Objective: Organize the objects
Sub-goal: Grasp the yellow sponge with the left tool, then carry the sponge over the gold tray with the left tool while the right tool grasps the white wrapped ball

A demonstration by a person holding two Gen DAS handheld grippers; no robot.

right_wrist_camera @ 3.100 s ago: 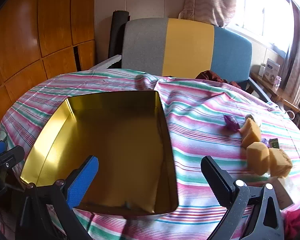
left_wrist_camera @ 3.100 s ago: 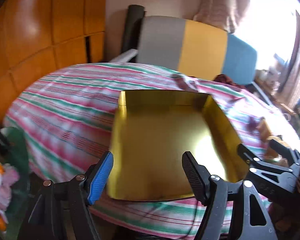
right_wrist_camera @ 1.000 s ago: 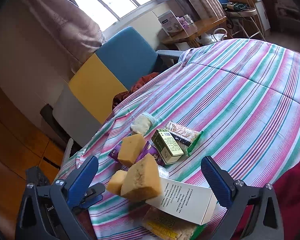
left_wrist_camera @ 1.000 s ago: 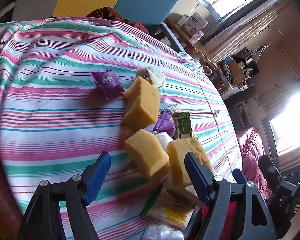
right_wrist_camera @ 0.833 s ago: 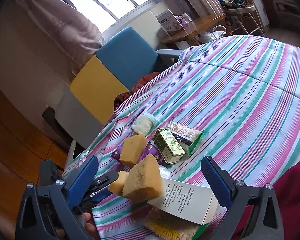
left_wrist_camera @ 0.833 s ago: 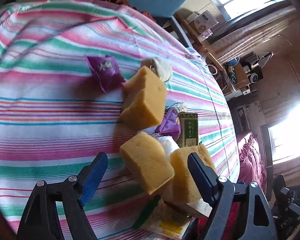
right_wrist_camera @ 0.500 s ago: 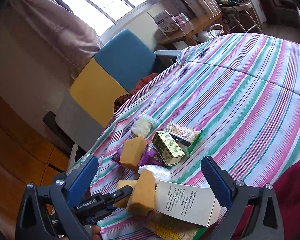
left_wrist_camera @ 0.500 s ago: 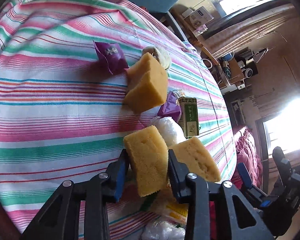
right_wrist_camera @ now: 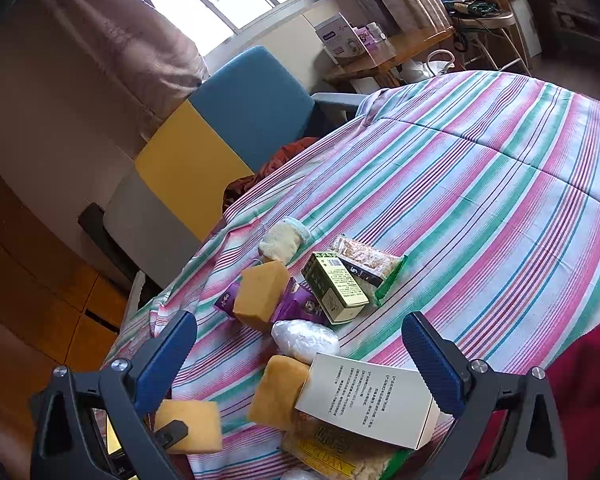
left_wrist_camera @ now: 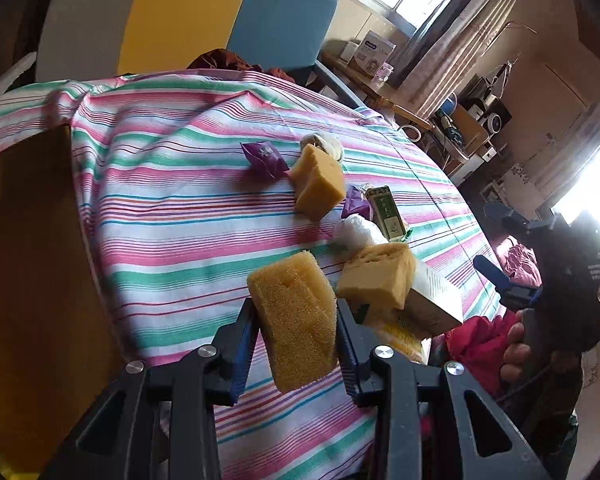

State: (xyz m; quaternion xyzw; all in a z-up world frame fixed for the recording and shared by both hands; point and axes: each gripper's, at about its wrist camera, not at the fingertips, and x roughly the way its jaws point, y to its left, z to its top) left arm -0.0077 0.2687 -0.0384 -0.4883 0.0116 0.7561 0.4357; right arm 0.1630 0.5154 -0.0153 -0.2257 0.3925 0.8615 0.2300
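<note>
- Left gripper clenched on a yellow sponge, lifted off the striped cloth, right of the gold tin
- Sponge looks light, soft and squashy; grip its flat sides
- Right gripper spread, holding nothing

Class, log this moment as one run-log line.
left gripper: shut on yellow sponge, lifted off striped tablecloth | right gripper: open, empty | gold tin: left of sponge
</note>
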